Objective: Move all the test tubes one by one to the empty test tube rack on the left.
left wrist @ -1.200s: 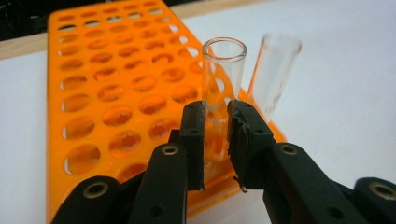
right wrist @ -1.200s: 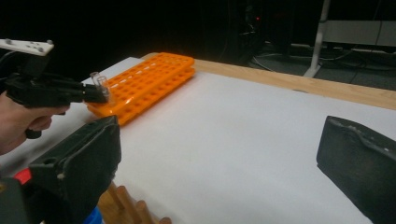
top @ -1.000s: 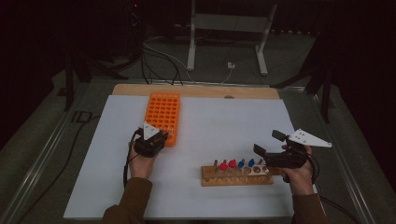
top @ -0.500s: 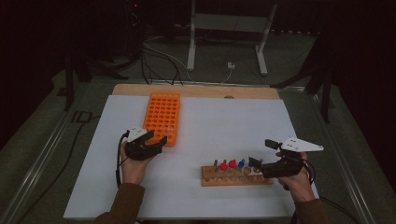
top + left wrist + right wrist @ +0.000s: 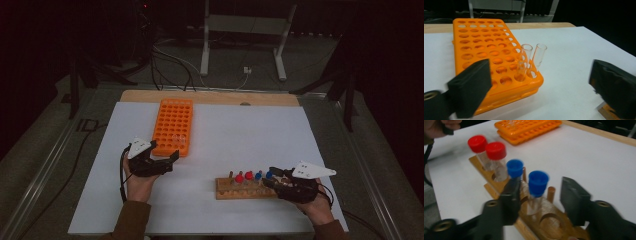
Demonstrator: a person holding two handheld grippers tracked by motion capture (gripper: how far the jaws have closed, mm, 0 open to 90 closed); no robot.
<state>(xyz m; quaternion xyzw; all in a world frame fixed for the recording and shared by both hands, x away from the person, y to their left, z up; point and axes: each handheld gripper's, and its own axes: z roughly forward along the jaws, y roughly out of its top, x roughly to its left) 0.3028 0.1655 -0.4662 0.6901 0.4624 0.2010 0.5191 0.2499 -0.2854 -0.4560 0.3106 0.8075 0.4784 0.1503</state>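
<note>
My right gripper [image 5: 537,202] stands wide open and holds nothing. The nearer blue-capped tube [image 5: 538,185] is between its jaws, just ahead, upright in the wooden rack [image 5: 245,188]; I judge this is the next thing to grasp. My left gripper [image 5: 167,159] is also open and empty, with the orange rack [image 5: 486,52] and two clear tubes [image 5: 530,60] just in front. The white sheet [image 5: 250,135] is flat, with free room around.
</note>
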